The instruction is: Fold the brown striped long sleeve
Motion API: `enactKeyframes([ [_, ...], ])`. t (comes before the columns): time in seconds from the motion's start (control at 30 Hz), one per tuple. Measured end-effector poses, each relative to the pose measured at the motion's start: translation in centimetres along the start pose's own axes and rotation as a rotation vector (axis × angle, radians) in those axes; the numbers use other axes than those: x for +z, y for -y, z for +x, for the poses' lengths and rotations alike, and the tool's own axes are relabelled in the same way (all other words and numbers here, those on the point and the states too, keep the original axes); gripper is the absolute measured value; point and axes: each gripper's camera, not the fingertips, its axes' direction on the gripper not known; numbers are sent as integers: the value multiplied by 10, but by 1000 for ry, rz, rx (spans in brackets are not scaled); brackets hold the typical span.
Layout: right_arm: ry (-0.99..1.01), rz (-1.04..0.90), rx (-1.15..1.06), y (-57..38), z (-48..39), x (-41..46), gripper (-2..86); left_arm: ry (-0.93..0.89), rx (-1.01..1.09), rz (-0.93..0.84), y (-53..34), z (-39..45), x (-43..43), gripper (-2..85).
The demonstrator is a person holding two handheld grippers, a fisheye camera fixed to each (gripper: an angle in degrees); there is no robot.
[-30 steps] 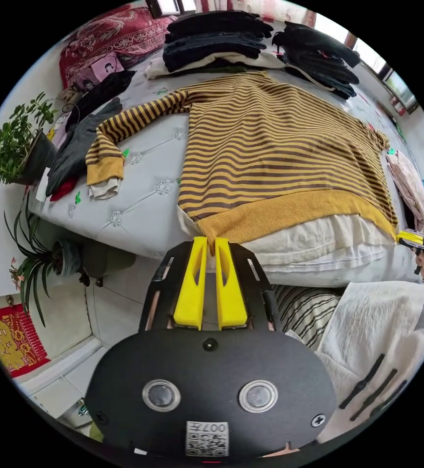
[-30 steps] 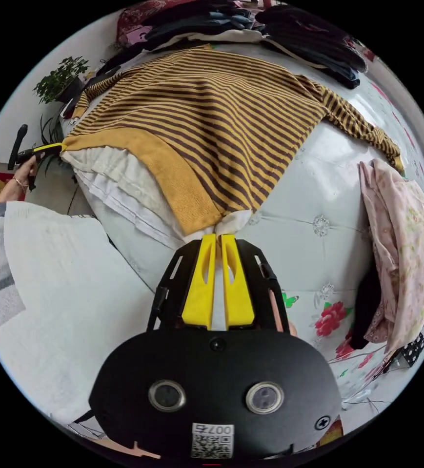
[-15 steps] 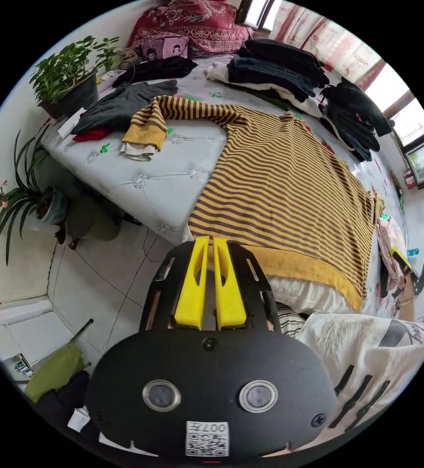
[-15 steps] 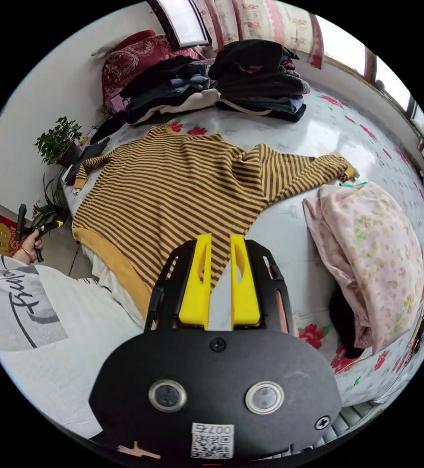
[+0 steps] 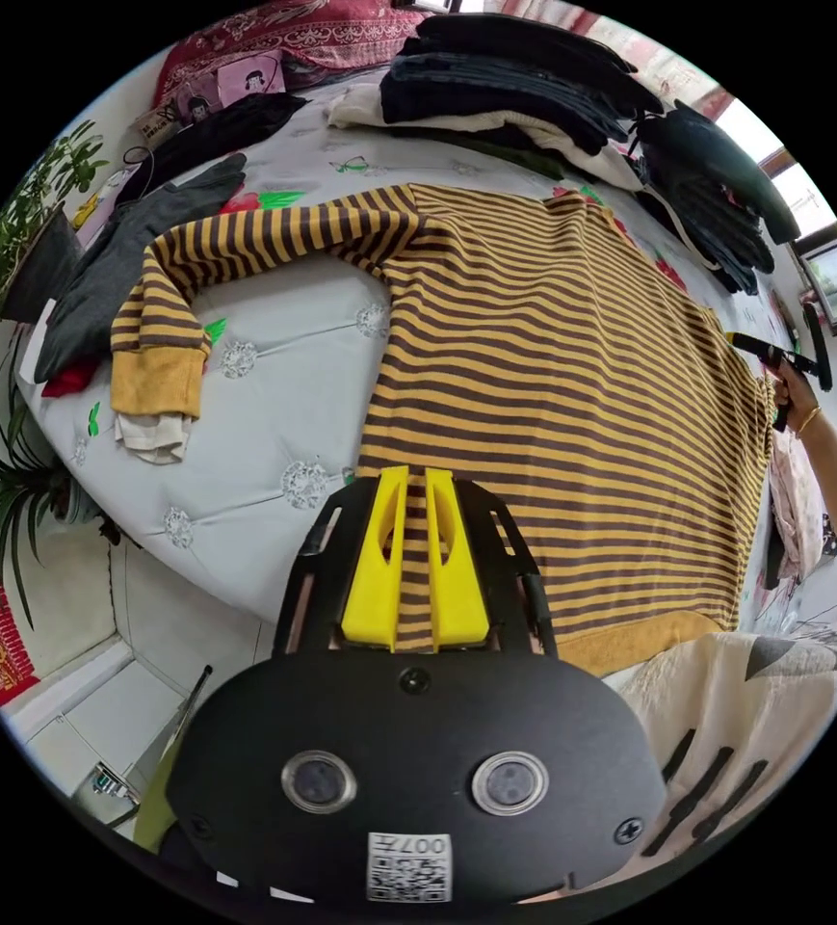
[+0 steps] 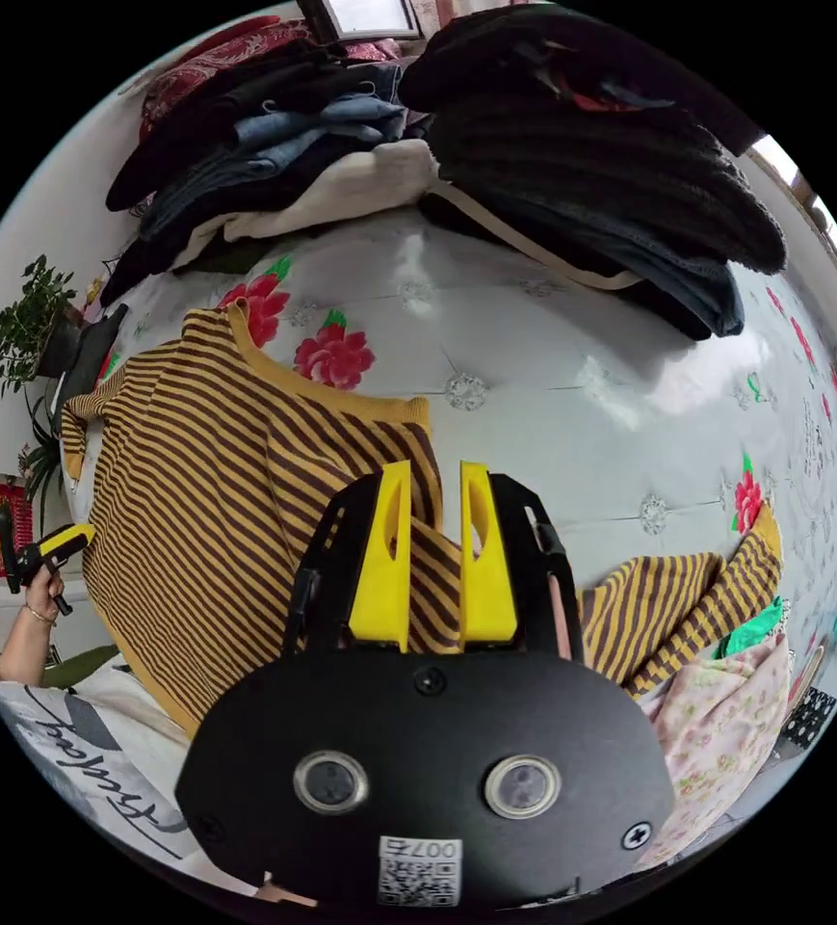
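Stripes: mustard-and-brown knit, the shirt [image 5: 553, 385] lies flat on the grey bed [image 5: 274, 385], filling the frame's centre in the left gripper view.
Left claw [image 5: 416, 472]: we see its jaws a narrow gap apart over the shirt's side edge — whether they pinch cloth, we cannot tell.
Right claw [image 6: 434, 467]: jaws parted, empty, hovering over the shoulder just below the collar [image 6: 341, 395].
Sleeves: one [image 5: 245, 251] runs to the upper left of the left gripper view; the other [image 6: 688, 597] trails to the lower right of the right gripper view.
Key relation: that far sleeve starts beside our right claw, its long axis pointing away from the body — we judge the right hand nearer for folding it inward.
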Motion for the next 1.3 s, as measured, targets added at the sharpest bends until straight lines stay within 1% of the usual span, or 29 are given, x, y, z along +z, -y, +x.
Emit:
enactKeyframes([
  [0.03,-17,-27,-28,5,-4,10,7,-11,-9,6,3,-4,2,25],
  [0.1,-85,36,-132,9,-13,3,2,-40,-13,18,6,-14,1,18],
  [0.13,-193,29,-212,16,-20,2,0,-46,-13,21,5,-16,1,16],
  [0.17,-264,50,-258,19,-25,-1,0,-54,-10,30,5,-20,0,14],
  [0.2,-377,93,-355,24,-33,-7,-1,-57,-7,32,5,-21,0,13],
  [0.23,-425,99,-441,31,-42,-11,-2,-62,-5,33,6,-24,-1,14],
  [0.3,-440,85,-519,39,-52,-11,-2,-74,-11,36,7,-31,-2,19],
  [0.37,-462,30,-468,45,-49,-3,-2,-100,-57,42,7,-39,-4,26],
  [0.4,-479,-2,-391,45,-42,-1,-2,-111,-77,51,6,-42,-6,32],
  [0.47,-444,91,-301,28,-31,-20,-2,-179,-159,120,-2,-60,-18,51],
  [0.53,-344,230,-141,-11,-12,-56,-1,-233,-227,183,-10,-78,-29,62],
  [0.57,-306,253,-103,-24,-8,-64,-1,-256,-283,224,-15,-92,-36,69],
  [0.63,-107,297,26,-80,7,-80,0,-267,-372,280,-23,-117,-45,80],
  [0.7,-5,261,60,-125,4,-74,0,-199,-450,356,-26,-142,-61,92],
  [0.73,-6,218,62,-154,-4,-66,0,-170,-451,375,-25,-145,-66,95],
  [0.83,-28,126,48,-217,-31,-48,-2,-6,-384,410,-4,-151,-80,107],
  [0.93,20,62,41,-255,-50,-40,-2,50,-373,361,31,-161,-71,114],
  [1.0,38,40,22,-264,-58,-40,-3,50,-429,288,48,-176,-52,114],
  [1.07,37,43,-3,-265,-64,-45,-3,79,-501,143,63,-195,-19,107],
  [1.1,47,50,-15,-263,-66,-50,-3,102,-468,185,65,-195,-21,98],
  [1.2,65,73,-24,-255,-69,-63,-2,88,-462,137,71,-200,-22,73],
  [1.23,65,92,-22,-254,-70,-68,-2,70,-439,168,69,-198,-32,66],
  [1.3,70,111,-12,-254,-70,-74,-2,-13,-337,342,56,-189,-69,63],
])
